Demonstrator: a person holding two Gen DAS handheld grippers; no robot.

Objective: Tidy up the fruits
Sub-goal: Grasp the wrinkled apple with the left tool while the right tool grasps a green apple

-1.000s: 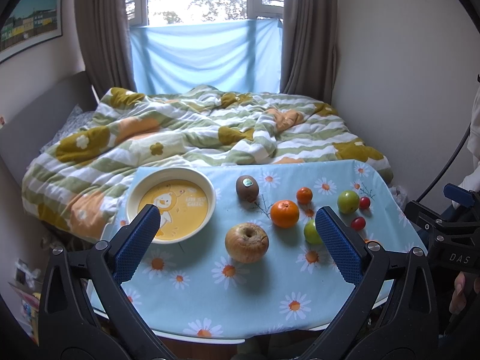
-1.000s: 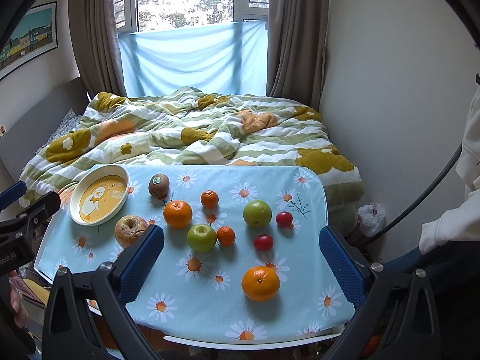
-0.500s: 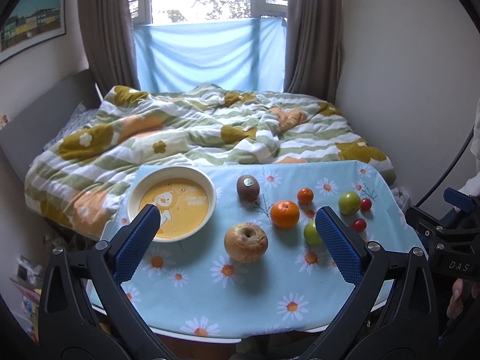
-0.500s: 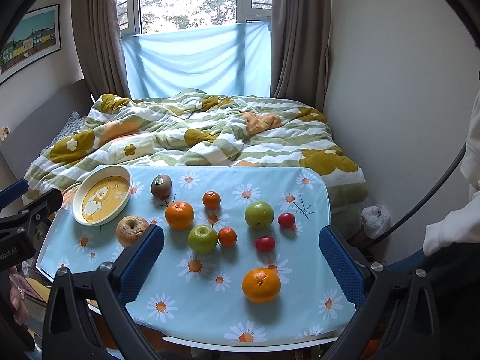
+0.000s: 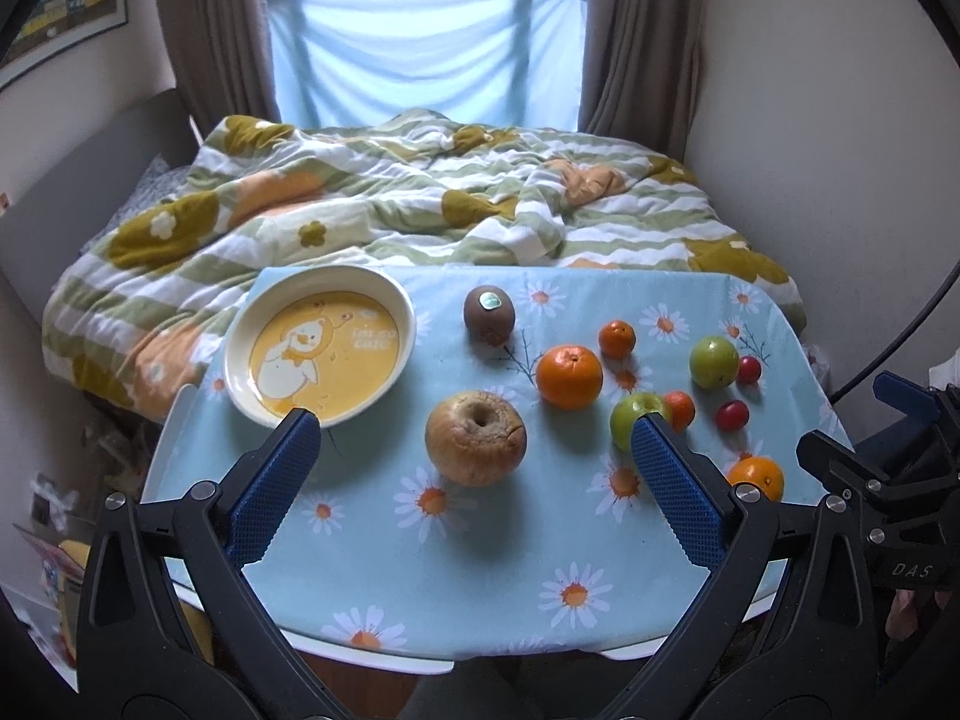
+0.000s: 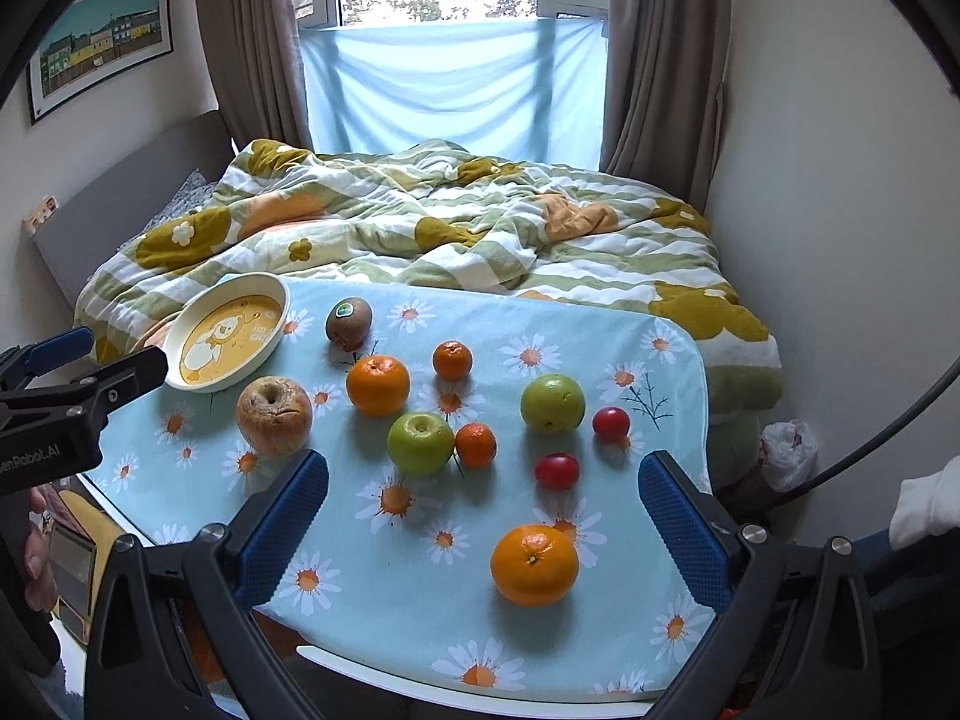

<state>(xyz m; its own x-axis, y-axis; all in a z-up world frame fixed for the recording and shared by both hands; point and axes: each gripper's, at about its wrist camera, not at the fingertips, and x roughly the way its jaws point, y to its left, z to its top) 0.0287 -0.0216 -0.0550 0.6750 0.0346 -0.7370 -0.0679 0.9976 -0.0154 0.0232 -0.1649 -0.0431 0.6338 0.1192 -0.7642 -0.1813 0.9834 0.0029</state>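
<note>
Left wrist: wrinkled apple [image 5: 476, 438] between spread fingers [image 5: 671, 483]

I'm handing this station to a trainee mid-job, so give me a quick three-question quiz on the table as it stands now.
1. True or false: the yellow duck-print bowl holds fruit.
2. How many small red tomatoes lie on the daisy-print blue cloth?
3. Which fruit sits nearest the right claw: A) brown stickered kiwi, B) large near-edge orange, C) wrinkled tan apple?

Key: 1 false; 2 two; 3 B.

Left claw's pad [image 5: 672, 480] partly hides what looks like a green apple [image 5: 630, 414]
</note>
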